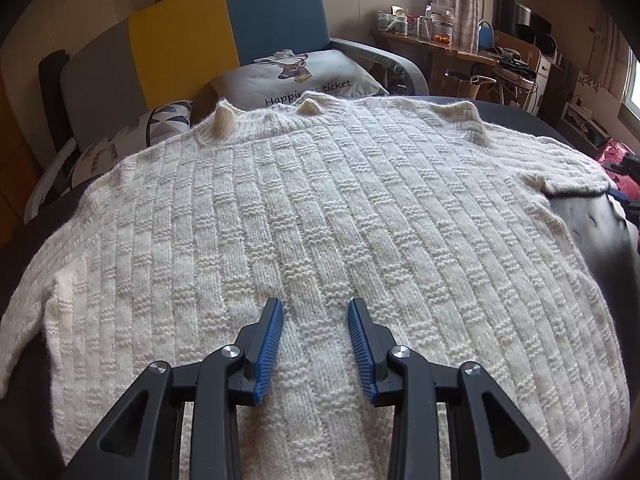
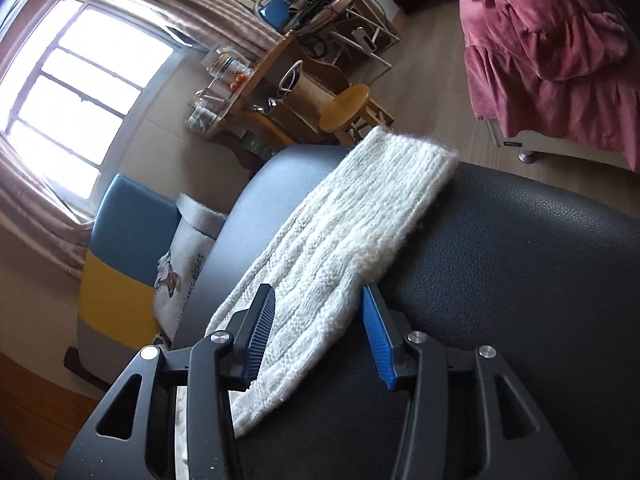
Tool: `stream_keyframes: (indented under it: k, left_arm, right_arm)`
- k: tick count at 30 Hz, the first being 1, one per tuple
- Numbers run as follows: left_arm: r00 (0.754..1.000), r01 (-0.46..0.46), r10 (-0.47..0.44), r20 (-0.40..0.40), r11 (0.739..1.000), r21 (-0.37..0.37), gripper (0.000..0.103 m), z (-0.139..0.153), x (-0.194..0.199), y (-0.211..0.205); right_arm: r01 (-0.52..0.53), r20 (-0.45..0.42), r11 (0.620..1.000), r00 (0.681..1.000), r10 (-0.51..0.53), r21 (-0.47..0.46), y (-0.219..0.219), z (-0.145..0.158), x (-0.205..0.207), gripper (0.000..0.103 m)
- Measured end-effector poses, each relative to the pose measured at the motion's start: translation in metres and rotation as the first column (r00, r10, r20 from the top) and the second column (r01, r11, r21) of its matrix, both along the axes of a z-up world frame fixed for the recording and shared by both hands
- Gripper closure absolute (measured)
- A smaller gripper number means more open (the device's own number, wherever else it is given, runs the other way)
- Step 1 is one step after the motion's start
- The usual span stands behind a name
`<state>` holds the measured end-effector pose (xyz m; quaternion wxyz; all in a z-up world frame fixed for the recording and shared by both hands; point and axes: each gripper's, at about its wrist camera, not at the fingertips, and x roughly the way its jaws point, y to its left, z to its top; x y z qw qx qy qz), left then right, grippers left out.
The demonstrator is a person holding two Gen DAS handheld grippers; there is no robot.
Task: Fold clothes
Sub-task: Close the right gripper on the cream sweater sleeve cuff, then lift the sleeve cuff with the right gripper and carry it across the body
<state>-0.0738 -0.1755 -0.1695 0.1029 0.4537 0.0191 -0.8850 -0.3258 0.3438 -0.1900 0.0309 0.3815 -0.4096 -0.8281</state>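
A: Where is the sweater (image 1: 320,216) found?

B: It is spread flat on a dark padded surface (image 1: 592,232), its collar turned toward the sofa (image 1: 180,48) and the pillow (image 1: 296,76). Most of the left wrist view is filled by the cream knit.

A: How is the left gripper (image 1: 316,308) set?

B: Its blue-padded fingers are held apart over the body of the knit; nothing is pinched between them.

A: And the right gripper (image 2: 320,300)?

B: It is likewise parted. The sleeve (image 2: 340,248) is seen running between its fingers and away along the dark surface, the cuff end lying near the far edge. The sleeve is not clamped. Whether the pads are touched by the knit cannot be told.
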Motion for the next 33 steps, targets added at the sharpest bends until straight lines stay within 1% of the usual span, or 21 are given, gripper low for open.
stream_keyframes:
  k: [1, 3, 4, 5, 6, 8, 12, 14, 18, 19, 21, 23, 28, 29, 30, 31, 33]
  left_arm:
    - [1.0, -0.003, 0.003, 0.001, 1.0, 0.001, 0.069, 0.0, 0.0, 0.0]
    - [1.0, -0.007, 0.007, 0.003, 1.0, 0.002, 0.069, 0.003, -0.003, 0.0]
    - [1.0, -0.006, 0.006, -0.001, 1.0, 0.003, 0.069, 0.005, -0.004, 0.0]
    - [1.0, 0.003, -0.003, -0.014, 1.0, 0.014, 0.069, 0.008, -0.009, 0.001]
    - [1.0, 0.013, -0.012, -0.027, 1.0, 0.026, 0.069, 0.012, -0.013, 0.001]
    - [0.998, 0.033, -0.03, -0.062, 0.998, 0.052, 0.069, 0.022, -0.028, 0.003]
    - [0.993, 0.067, -0.051, -0.109, 0.986, 0.151, 0.069, 0.032, -0.074, 0.013]
    - [0.994, 0.072, -0.056, -0.09, 0.982, 0.175, 0.069, 0.027, -0.091, 0.019]
    - [0.998, 0.064, -0.063, -0.01, 0.985, 0.159, 0.069, 0.003, -0.111, 0.031]
    - [0.998, 0.07, -0.07, -0.002, 0.987, 0.146, 0.069, -0.002, -0.113, 0.033]
    - [0.997, 0.079, -0.077, -0.017, 0.99, 0.115, 0.069, -0.003, -0.11, 0.038]
    - [0.996, 0.084, -0.082, -0.016, 0.99, 0.116, 0.069, -0.003, -0.109, 0.038]
    - [0.997, 0.074, -0.072, -0.017, 0.983, 0.17, 0.069, 0.003, -0.108, 0.028]
    - [0.998, 0.066, -0.064, -0.018, 0.982, 0.176, 0.069, 0.004, -0.104, 0.023]
    - [0.998, 0.059, -0.056, -0.018, 0.981, 0.182, 0.069, 0.005, -0.101, 0.018]
    - [0.999, 0.051, -0.049, -0.019, 0.981, 0.188, 0.069, 0.005, -0.097, 0.013]
    - [0.999, 0.037, -0.034, -0.02, 0.979, 0.2, 0.069, 0.007, -0.09, 0.003]
  right_arm:
    - [0.005, 0.01, 1.0, 1.0, -0.005, 0.021, -0.001, 0.001, -0.002, 0.056]
    - [0.007, 0.039, 0.995, 0.999, -0.011, 0.097, -0.007, 0.005, -0.007, 0.067]
    - [0.001, 0.047, 0.992, 0.999, -0.007, 0.127, -0.009, 0.006, -0.009, 0.081]
    - [-0.007, 0.051, 0.989, 0.999, -0.001, 0.148, -0.011, 0.005, -0.01, 0.093]
    - [-0.014, 0.055, 0.986, 0.998, 0.005, 0.168, -0.013, 0.005, -0.011, 0.095]
    - [-0.03, 0.064, 0.977, 0.998, 0.017, 0.209, -0.017, 0.004, -0.013, 0.096]
    - [-0.035, 0.059, 0.974, 0.998, 0.022, 0.222, -0.018, 0.004, -0.012, 0.096]
    - [-0.037, 0.046, 0.978, 0.999, 0.029, 0.204, -0.016, 0.007, -0.012, 0.097]
    - [-0.045, -0.018, 0.99, 0.999, 0.048, 0.131, -0.013, 0.018, -0.013, 0.097]
    - [-0.054, -0.035, 0.993, 0.998, 0.058, 0.109, -0.014, 0.022, -0.014, 0.097]
    - [-0.075, -0.067, 0.994, 0.995, 0.081, 0.076, -0.018, 0.029, -0.017, 0.097]
    - [-0.102, -0.094, 0.993, 0.99, 0.108, 0.063, -0.026, 0.038, -0.019, 0.097]
    - [-0.162, -0.135, 0.986, 0.977, 0.165, 0.029, -0.051, 0.053, -0.021, 0.097]
    - [-0.188, -0.149, 0.982, 0.971, 0.189, 0.026, -0.06, 0.057, -0.02, 0.097]
    - [-0.216, -0.16, 0.976, 0.963, 0.217, 0.024, -0.071, 0.062, -0.019, 0.102]
    - [-0.247, -0.167, 0.968, 0.954, 0.25, 0.036, -0.084, 0.068, -0.019, 0.103]
    - [-0.311, -0.184, 0.949, 0.931, 0.316, 0.056, -0.112, 0.079, -0.018, 0.103]
